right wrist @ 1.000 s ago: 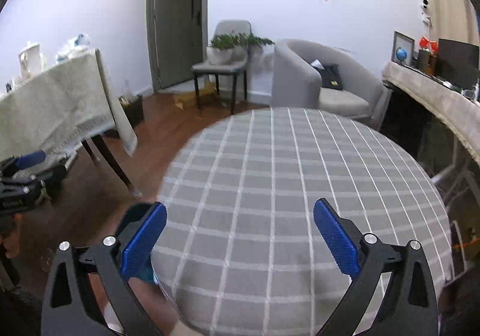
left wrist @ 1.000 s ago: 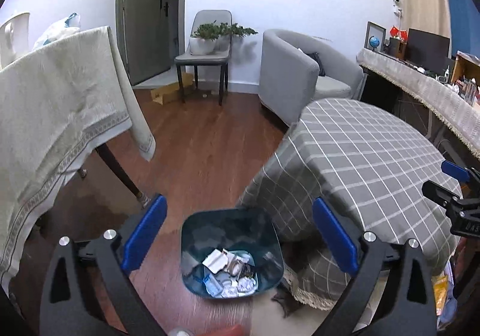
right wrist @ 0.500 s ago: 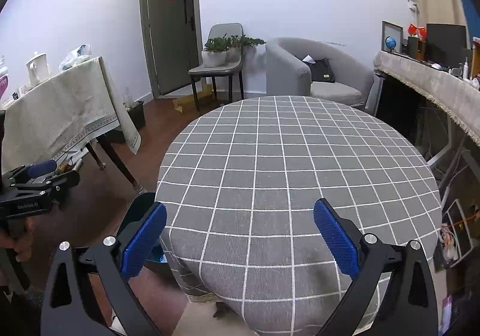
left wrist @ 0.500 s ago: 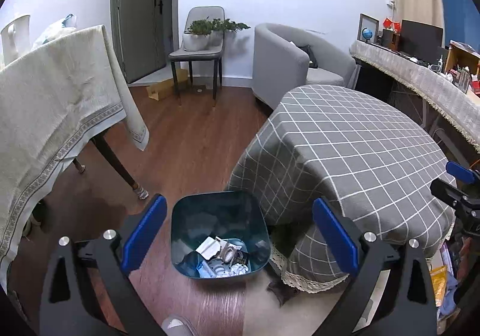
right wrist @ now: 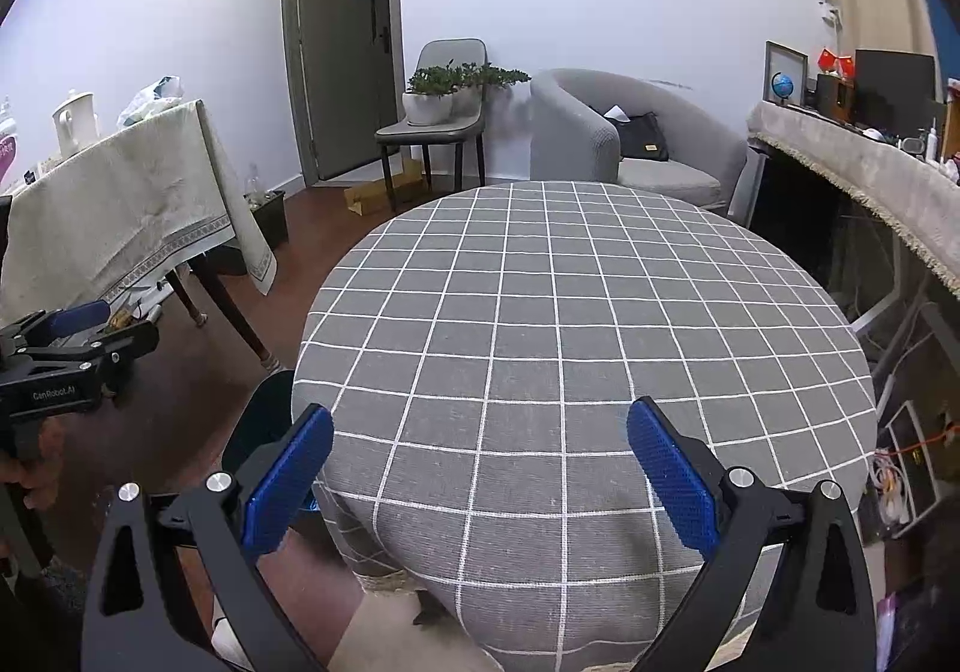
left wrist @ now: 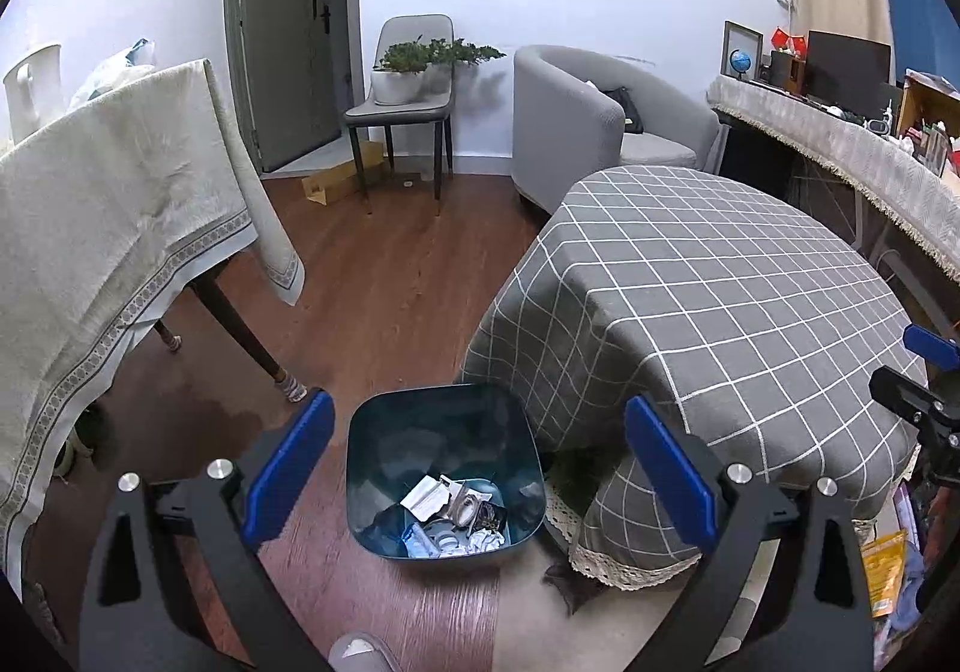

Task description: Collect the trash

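Hovering spread and empty, left hand-held gripper (left wrist: 477,468) above trash bin (left wrist: 444,432), right hand-held gripper (right wrist: 480,477) over checked table (right wrist: 570,312)

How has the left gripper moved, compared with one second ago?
Yes. The left gripper has backed up and away from the trash bin; the round table shows more fully.
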The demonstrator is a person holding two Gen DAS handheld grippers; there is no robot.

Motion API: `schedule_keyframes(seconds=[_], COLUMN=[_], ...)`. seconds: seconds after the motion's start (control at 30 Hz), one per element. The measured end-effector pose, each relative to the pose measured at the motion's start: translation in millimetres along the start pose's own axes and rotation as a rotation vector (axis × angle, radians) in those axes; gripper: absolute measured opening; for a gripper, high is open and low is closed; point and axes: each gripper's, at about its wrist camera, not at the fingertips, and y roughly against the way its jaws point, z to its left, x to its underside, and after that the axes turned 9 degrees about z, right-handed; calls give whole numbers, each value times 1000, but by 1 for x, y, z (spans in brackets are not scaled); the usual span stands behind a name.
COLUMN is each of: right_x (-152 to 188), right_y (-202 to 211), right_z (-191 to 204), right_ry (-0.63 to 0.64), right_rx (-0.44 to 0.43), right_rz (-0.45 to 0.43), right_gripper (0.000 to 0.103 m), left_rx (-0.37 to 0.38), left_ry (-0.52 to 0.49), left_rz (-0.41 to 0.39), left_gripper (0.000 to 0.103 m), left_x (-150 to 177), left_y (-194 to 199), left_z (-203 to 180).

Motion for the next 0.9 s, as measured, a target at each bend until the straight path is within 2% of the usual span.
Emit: schedule_keyframes(seconds=[0.9], right_x=[4], right_y=[4], right_z=[-8], right_ry=[-15], right_rx=[-12], right_rz=[-5], right_gripper=[99], left_rx=[-12], left_ry=[-5], left_rz=[6], left_gripper=[99], left_x=[1], left_y=[-3], left_z=[0])
